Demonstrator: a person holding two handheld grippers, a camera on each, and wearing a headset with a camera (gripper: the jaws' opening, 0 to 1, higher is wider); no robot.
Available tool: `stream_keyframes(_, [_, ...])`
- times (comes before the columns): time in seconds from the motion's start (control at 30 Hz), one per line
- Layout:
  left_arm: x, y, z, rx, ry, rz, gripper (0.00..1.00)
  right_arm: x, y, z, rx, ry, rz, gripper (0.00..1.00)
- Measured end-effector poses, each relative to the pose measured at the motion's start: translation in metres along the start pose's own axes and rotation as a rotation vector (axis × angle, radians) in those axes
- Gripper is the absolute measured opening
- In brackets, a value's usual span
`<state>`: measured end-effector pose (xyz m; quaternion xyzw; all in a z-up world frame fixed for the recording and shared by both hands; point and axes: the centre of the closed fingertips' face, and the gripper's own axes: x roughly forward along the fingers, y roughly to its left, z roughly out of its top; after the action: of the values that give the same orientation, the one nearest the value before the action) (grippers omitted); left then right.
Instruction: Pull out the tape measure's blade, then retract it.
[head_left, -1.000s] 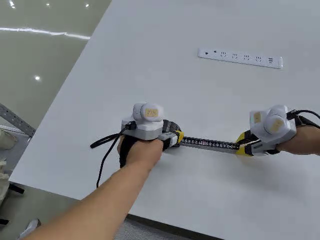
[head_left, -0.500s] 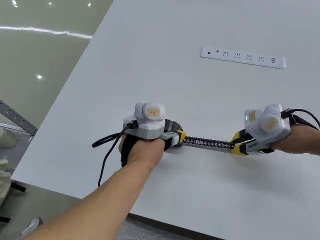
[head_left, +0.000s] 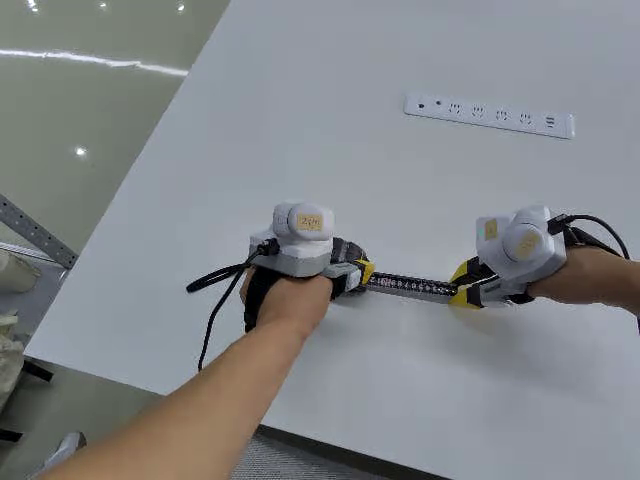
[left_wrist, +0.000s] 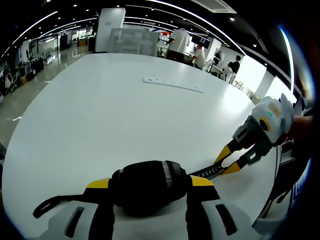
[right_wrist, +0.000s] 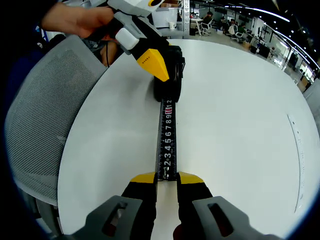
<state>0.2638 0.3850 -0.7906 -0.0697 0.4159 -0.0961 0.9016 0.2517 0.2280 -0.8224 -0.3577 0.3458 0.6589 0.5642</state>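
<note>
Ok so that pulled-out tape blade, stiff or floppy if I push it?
Likely stiff along its length: the blade runs straight from the case to the right gripper, no sag. It looks thin, so a sideways push would probably buckle it. Released, it may spring back into the case the left gripper clamps.

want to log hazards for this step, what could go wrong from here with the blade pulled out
1. The right gripper pinches only the tip of the blade. If it slips, the blade would likely snap back hard into the tape measure case.
2. The left gripper clamps a rounded case, so an off-axis pull could twist it loose or kink the blade.
</note>
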Motion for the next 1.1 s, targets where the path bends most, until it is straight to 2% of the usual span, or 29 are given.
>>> stream_keyframes(1.1, [0.000,-0.001,0.000,-0.003,0.002,-0.007,0.53,0.019,-0.005,0.029,-0.024,-0.025,0.016,0.11])
